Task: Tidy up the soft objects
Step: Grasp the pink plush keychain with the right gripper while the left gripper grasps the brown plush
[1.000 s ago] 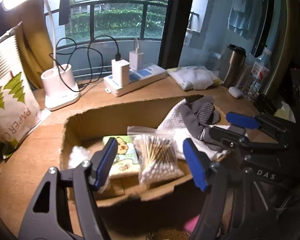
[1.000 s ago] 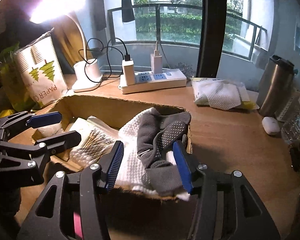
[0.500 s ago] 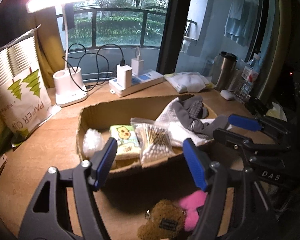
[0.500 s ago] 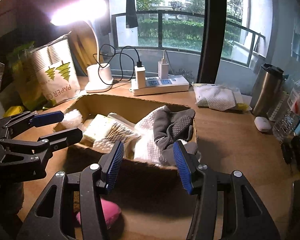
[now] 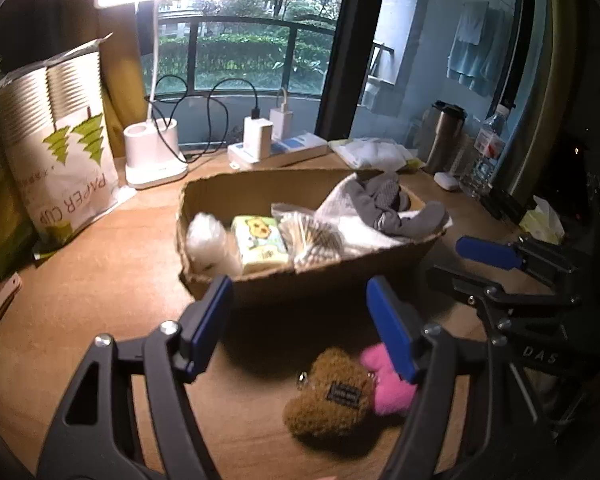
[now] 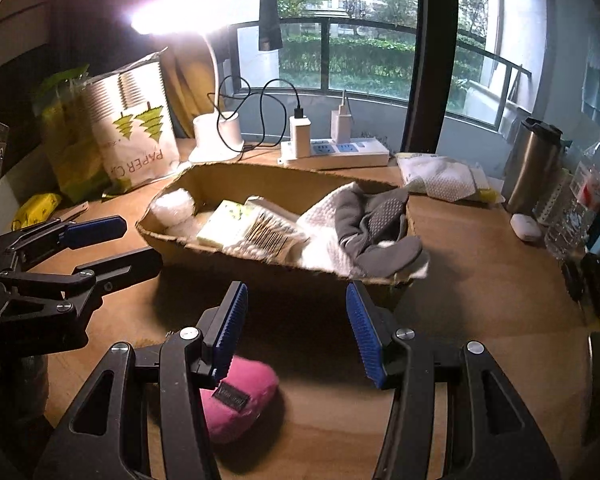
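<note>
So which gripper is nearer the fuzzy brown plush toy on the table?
Left. The left gripper hangs open just above the brown plush toy, nearly straddling it. The right gripper, also open, sits off to its right; its own camera doesn't clearly show the toy.

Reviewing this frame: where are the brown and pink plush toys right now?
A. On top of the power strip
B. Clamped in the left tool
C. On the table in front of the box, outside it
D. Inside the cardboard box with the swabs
C. The brown plush and pink plush lie on the wooden table in front of the cardboard box, below the open, empty left tool.
</note>
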A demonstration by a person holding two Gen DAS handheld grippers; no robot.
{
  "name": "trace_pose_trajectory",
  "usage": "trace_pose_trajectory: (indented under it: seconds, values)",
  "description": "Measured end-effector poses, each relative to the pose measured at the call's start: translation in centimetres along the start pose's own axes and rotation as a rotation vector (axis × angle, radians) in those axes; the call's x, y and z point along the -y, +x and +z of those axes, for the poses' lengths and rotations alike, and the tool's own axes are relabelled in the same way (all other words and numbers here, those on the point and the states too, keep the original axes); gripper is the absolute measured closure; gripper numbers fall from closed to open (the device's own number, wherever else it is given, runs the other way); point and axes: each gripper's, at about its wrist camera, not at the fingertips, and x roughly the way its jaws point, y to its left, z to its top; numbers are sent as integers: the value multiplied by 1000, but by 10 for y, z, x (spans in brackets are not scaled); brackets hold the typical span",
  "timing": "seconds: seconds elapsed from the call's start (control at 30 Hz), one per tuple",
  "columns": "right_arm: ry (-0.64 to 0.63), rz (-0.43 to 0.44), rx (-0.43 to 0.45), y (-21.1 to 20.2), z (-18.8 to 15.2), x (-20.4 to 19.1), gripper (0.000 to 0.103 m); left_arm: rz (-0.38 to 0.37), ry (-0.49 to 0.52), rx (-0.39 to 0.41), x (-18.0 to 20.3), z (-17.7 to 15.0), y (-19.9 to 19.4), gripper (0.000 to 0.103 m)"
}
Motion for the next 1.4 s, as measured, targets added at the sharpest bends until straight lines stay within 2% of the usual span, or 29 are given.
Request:
trace_pose_trajectory:
  seconds: [0.6,0.67,0.73,1.0,1.2,1.33,1.4]
  values:
    - [-18,20,-87,13,-43,-35,49,5,-40,-43,-19,-51,-9,31]
    - [-12,32,-102,19,-49,-36,49,2,-46,-61,-21,-55,-7,28]
    - [3,38,-120,26,-53,-36,49,-3,-44,-70,-21,-59,-7,21]
    - [31,74,-158,41,-65,-31,49,-14,-26,-116,-10,-66,8,21]
    - [69,94,-146,42,-68,-14,49,-13,22,-152,7,-65,22,21]
    - [84,111,-135,42,-69,-2,58,-4,47,-188,17,-65,34,21]
    - [87,117,-130,40,-70,2,58,7,62,-207,22,-66,40,21]
